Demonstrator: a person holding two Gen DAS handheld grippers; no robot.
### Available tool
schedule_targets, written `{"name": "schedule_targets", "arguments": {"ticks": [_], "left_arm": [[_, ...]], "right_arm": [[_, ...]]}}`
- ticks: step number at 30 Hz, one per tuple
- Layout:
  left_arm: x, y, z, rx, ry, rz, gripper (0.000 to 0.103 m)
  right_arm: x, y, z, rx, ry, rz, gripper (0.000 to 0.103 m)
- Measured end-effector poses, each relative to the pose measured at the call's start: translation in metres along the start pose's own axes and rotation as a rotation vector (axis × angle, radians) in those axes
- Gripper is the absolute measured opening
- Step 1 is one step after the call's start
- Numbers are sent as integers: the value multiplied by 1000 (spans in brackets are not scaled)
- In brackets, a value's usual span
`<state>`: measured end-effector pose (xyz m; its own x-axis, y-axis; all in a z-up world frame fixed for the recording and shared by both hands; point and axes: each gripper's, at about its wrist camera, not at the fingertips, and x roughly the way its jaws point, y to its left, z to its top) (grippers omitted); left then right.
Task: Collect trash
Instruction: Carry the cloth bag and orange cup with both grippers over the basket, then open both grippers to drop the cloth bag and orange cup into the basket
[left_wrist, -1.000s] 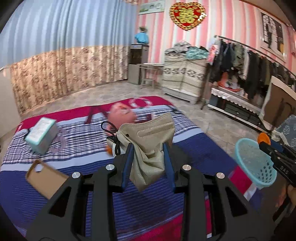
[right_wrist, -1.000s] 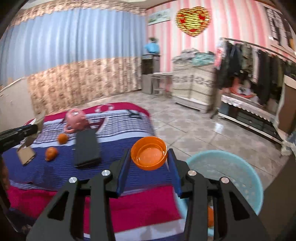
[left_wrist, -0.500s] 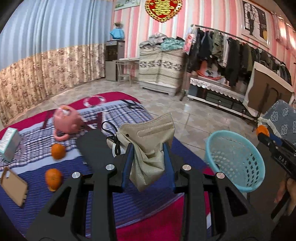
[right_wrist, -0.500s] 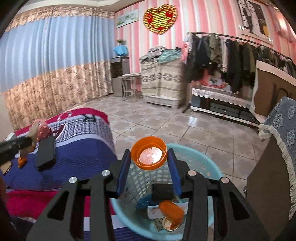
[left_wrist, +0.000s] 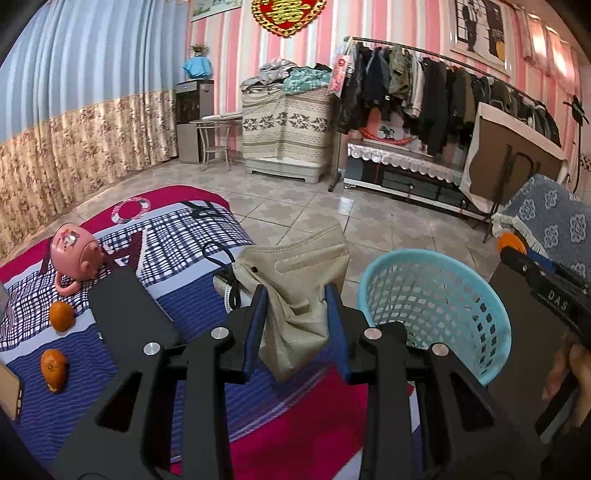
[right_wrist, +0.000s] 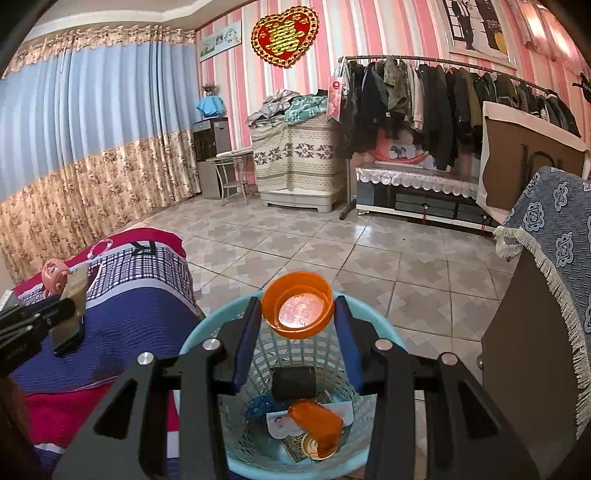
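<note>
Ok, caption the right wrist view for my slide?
Right tool holds an orange lid above the blue basket of trash.

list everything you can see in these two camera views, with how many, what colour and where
face mask: 1, beige, in the left gripper
cap: 1, orange, in the right gripper, over the basket
basket: 1, light blue, beside the bed, trash inside
bottle: 1, orange, lying in the basket
oranges: 2, on the bedspread
piggy bank: 1, pink, on the bedspread
clothes rack: 1, dark garments, far wall
left gripper: 1, black
right gripper: 1, black
</note>
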<state>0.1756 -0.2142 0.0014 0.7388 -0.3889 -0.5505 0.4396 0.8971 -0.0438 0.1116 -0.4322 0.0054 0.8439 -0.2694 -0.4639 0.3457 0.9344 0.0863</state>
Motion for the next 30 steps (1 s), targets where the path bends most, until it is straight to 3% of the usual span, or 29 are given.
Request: {"name": "schedule_targets", "arguments": {"ticks": [20,30], "left_arm": [[6,-16,1,31,5,-18,31],[24,-44,3,85,14,-71,31]], "right_arm": [[4,-2,-5,10,23,4,41],[21,-20,-13,61,75,-26,41]]}}
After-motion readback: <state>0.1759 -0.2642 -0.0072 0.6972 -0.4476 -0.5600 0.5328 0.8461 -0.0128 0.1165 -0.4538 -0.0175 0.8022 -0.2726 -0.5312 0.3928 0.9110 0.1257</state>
